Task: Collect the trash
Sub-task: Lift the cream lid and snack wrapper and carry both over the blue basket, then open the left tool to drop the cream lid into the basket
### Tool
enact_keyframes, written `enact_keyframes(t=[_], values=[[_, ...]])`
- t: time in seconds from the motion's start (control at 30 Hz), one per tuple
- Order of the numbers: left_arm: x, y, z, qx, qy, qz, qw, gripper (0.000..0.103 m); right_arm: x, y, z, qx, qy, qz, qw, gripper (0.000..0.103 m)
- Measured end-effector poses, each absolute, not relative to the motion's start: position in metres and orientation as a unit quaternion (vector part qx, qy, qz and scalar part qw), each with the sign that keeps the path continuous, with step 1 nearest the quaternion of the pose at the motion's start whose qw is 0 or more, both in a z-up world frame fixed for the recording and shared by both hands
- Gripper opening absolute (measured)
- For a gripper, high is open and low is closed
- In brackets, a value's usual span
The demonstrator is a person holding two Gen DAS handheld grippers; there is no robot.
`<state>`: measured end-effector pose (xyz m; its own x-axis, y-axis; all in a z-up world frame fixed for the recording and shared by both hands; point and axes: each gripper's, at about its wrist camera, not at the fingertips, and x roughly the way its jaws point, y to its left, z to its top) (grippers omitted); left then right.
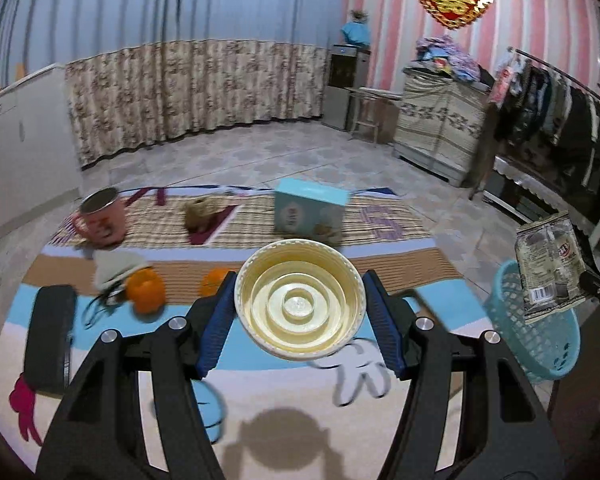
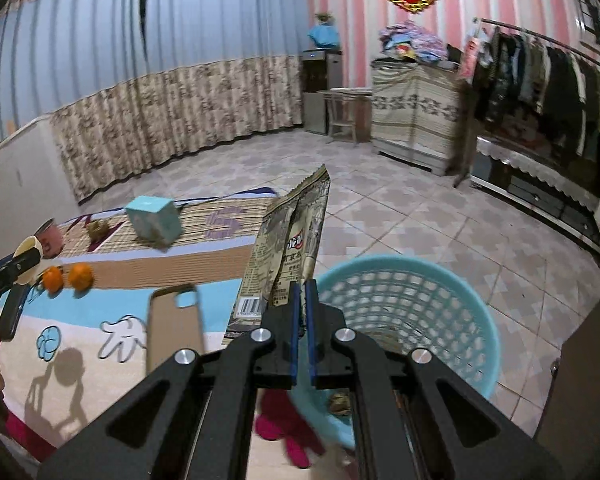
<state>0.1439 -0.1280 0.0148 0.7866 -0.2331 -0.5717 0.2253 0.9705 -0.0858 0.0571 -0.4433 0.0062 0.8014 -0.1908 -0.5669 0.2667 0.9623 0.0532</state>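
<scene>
My left gripper (image 1: 300, 300) is shut on a cream plastic cup (image 1: 300, 298), seen bottom-on, held above the cartoon mat (image 1: 260, 384). My right gripper (image 2: 302, 292) is shut on a flat snack wrapper (image 2: 288, 244) and holds it upright at the left rim of the light blue trash basket (image 2: 412, 308). The wrapper (image 1: 550, 264) and the basket (image 1: 540, 332) also show at the right of the left wrist view. The left gripper with the cup (image 2: 28, 252) shows at the left edge of the right wrist view.
On the mat lie two oranges (image 1: 146, 290), a pink mug (image 1: 100, 216), a light blue box (image 1: 310, 214), a crumpled brown scrap (image 1: 200, 212), a black case (image 1: 48, 340) and a tan phone case (image 2: 174, 328). Some scraps lie in the basket. Tiled floor and furniture lie beyond.
</scene>
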Motion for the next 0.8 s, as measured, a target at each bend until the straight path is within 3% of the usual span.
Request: enact_keyframes(t=[0.8], values=[[0.140,-0.334,-0.004,0.070,0.301,-0.281,0.909,0.061,0.024,-0.546,-0.023,0.101,0.305,-0.211,0.923,0.004]])
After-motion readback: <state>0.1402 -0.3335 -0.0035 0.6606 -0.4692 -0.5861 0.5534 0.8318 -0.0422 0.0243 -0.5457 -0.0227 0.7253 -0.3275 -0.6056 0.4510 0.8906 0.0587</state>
